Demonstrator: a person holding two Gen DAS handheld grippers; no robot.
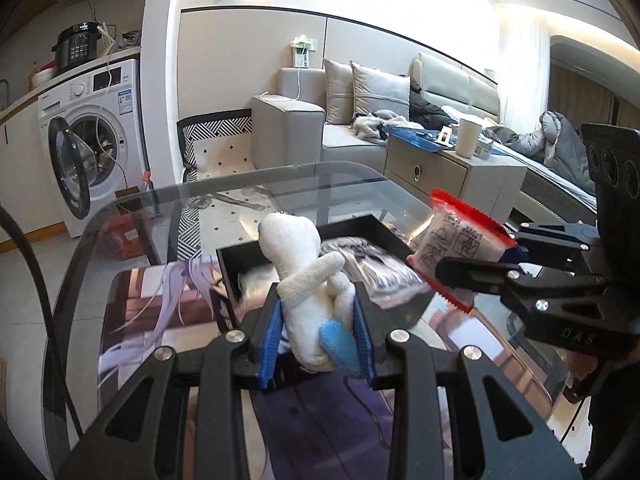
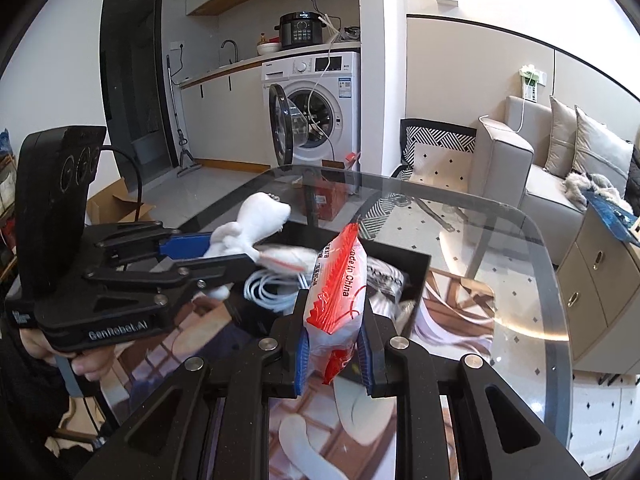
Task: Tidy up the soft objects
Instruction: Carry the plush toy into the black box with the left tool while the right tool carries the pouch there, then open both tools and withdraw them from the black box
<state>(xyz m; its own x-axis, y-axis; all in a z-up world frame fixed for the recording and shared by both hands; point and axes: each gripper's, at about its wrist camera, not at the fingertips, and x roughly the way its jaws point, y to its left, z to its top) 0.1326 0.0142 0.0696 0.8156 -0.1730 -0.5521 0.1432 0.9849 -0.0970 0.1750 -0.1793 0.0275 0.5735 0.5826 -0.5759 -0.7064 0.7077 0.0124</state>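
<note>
The left gripper [image 1: 318,334] is clamped on a white plush toy [image 1: 308,280], held just short of the black box [image 1: 360,226] on the glass table [image 1: 280,176]. To the right, the right gripper [image 2: 334,354] pinches a red-and-white packet [image 2: 340,280] above the same box. Best to carry each over the rim, lower it clear of the coiled white cable [image 2: 272,290], then release.
</note>
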